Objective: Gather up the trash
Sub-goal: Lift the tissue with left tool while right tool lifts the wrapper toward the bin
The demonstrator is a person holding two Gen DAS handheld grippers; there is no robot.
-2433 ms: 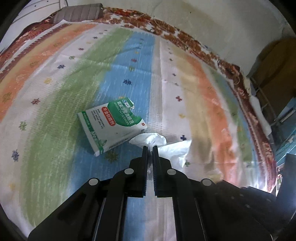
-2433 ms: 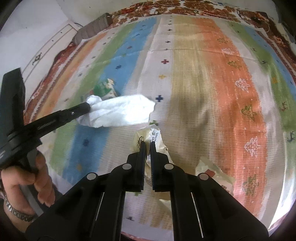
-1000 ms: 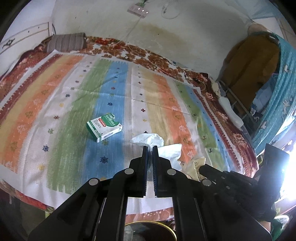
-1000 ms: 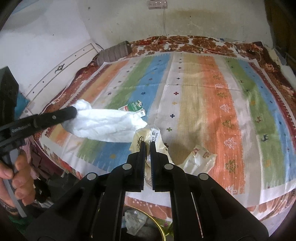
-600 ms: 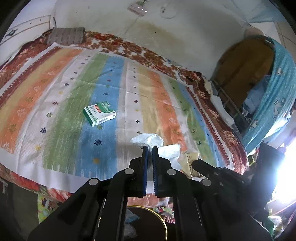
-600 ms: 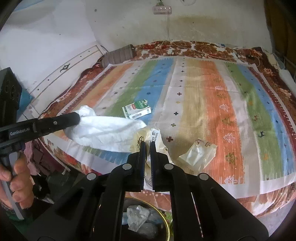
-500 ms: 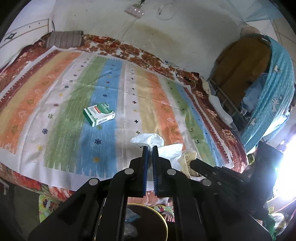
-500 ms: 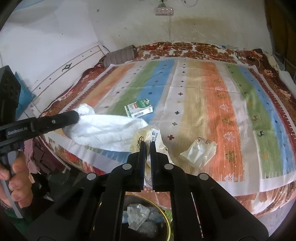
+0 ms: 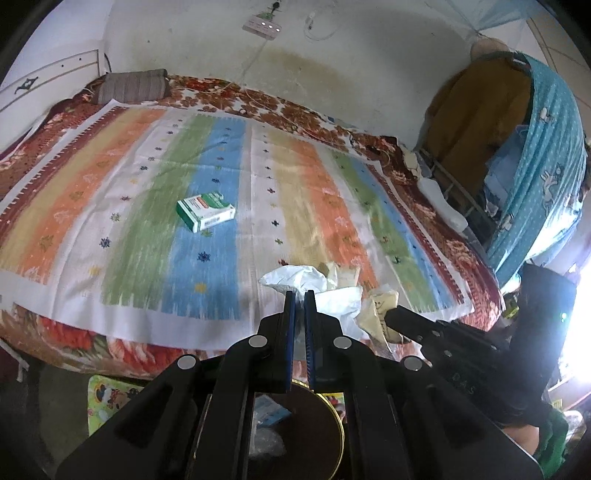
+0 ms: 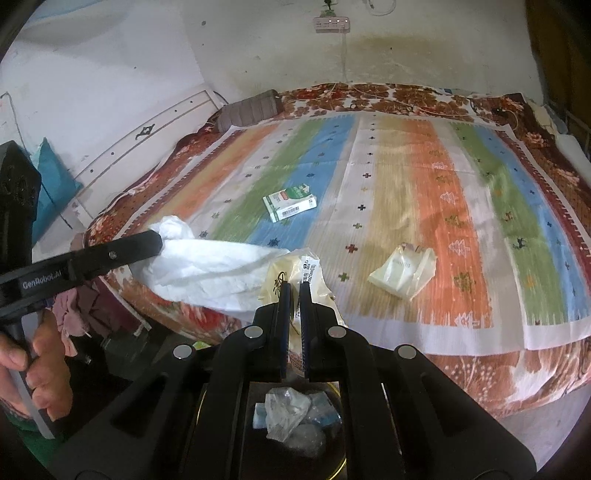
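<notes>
My left gripper is shut on a crumpled white tissue, which also shows in the right wrist view. My right gripper is shut on a yellowish plastic wrapper, seen in the left wrist view. Both are held off the bed's near edge, above a round gold-rimmed trash bin with crumpled plastic inside; the bin's rim shows in the left wrist view. A green-and-white box and a clear plastic bag lie on the striped bedspread.
The bed has a floral edge, a grey pillow at the back left and a white headboard. A wall with a power strip stands behind. Blue curtain hangs at the right.
Both grippers have pulled back from the bed with their trash and now hang over the bin, which shows more fully below them. The box and the plastic bag have stayed put.
</notes>
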